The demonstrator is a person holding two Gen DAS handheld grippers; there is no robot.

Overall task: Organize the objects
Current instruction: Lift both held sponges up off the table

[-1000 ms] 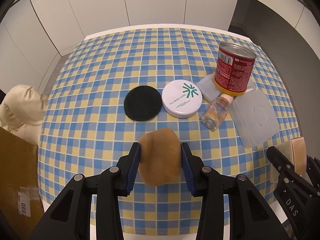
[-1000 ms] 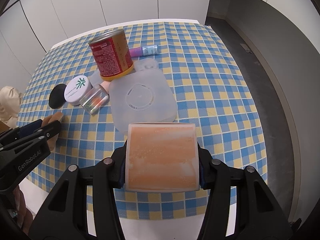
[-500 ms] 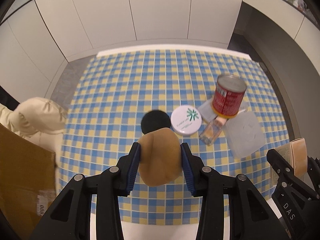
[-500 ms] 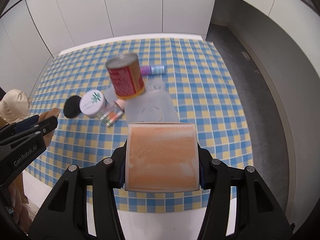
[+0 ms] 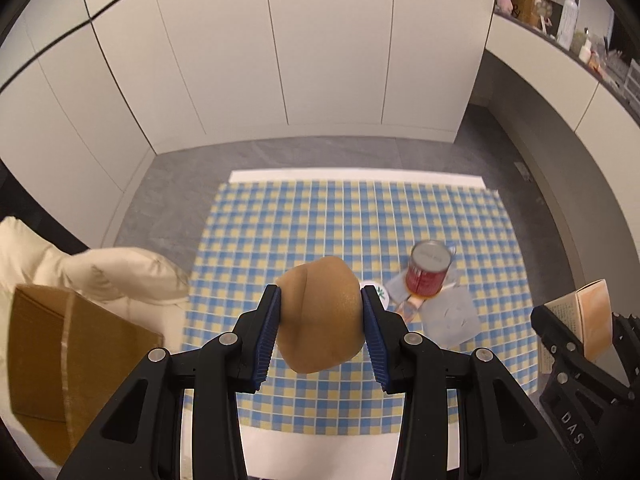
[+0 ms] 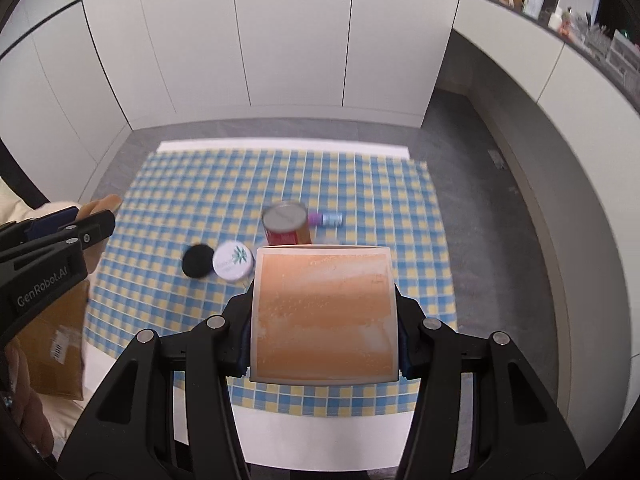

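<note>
My left gripper (image 5: pixel 322 304) is shut on a tan, rounded sponge (image 5: pixel 320 320), held high above the checked table (image 5: pixel 320 216). My right gripper (image 6: pixel 324 312) is shut on an orange square box (image 6: pixel 324 312); that box (image 5: pixel 592 316) also shows at the right edge of the left wrist view. On the table below stand a red can (image 6: pixel 286 222), a white round jar (image 6: pixel 234 260) with a green mark, a black disc (image 6: pixel 197 261), a small purple-capped bottle (image 6: pixel 326 220) and a translucent lid (image 5: pixel 450 312). The left gripper (image 6: pixel 96 220) appears at the left of the right wrist view.
A cardboard box (image 5: pixel 60 360) and a cream padded garment (image 5: pixel 100 276) sit left of the table. White cabinet doors (image 5: pixel 320 60) stand behind it, grey floor (image 6: pixel 492 220) runs around it, and a shelf with clutter (image 5: pixel 560 8) is at the upper right.
Both grippers have risen well above the table with their loads still gripped; the table and its objects now look much smaller and farther below.
</note>
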